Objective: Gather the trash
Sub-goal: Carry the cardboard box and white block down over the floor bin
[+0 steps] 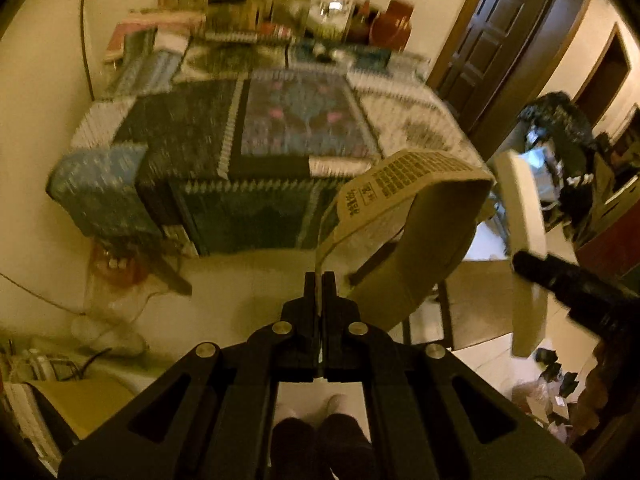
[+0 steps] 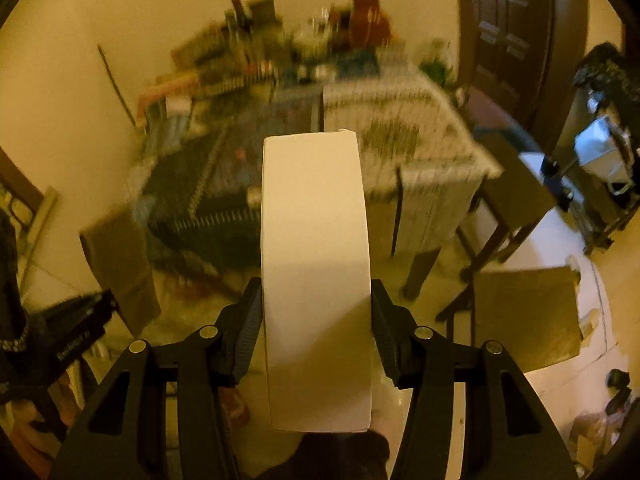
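Left claw clamped on thin flap of flattened tan carton, printed panel up. Right claw grips plain white box endwise. Both held above the floor, before the table.

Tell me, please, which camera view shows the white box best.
The right wrist view: the white box fills the centre, clamped between the right gripper fingers. The left wrist view shows it only at the right edge, narrow and partly blurred, beside the printed carton pinched by the left gripper.
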{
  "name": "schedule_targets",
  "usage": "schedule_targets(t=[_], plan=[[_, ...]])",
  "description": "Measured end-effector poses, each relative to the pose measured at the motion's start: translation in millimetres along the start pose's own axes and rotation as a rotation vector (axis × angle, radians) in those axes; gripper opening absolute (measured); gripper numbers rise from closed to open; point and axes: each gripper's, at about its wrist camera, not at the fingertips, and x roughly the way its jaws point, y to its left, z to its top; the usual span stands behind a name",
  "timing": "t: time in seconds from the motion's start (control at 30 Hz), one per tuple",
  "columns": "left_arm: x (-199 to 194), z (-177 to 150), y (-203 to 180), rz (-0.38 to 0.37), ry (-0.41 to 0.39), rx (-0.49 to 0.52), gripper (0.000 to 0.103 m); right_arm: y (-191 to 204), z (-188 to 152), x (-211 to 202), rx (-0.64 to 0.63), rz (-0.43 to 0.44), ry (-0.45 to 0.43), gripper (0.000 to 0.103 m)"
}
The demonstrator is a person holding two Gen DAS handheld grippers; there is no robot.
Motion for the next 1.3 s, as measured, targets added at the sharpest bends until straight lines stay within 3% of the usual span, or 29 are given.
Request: schedule_targets(t=[0.23, 0.47, 0.7, 0.77, 1.3], plan=[[97, -33, 13, 0.049, 0.129, -0.054, 0.0, -22, -43, 99, -0.021, 0.01, 0.223, 0.048], [189, -74, 38, 0.11, 0.211, -0.089, 0.0, -33, -83, 200, -0.07, 0.027, 0.363, 0.048], [257, -102, 55, 0.131, 0.253, -0.112, 0.0, -44, -96, 269, -0.083, 0.085, 0.375, 0.05], [270, -108, 57, 0.129, 0.264, -0.118, 0.0, -48, -98, 284, -0.078, 0.068, 0.382, 0.065], [399, -142, 19, 0.067, 0.426, -0.075, 0.0, -89, -97, 292, 0.007, -0.014, 0.329, 0.065]])
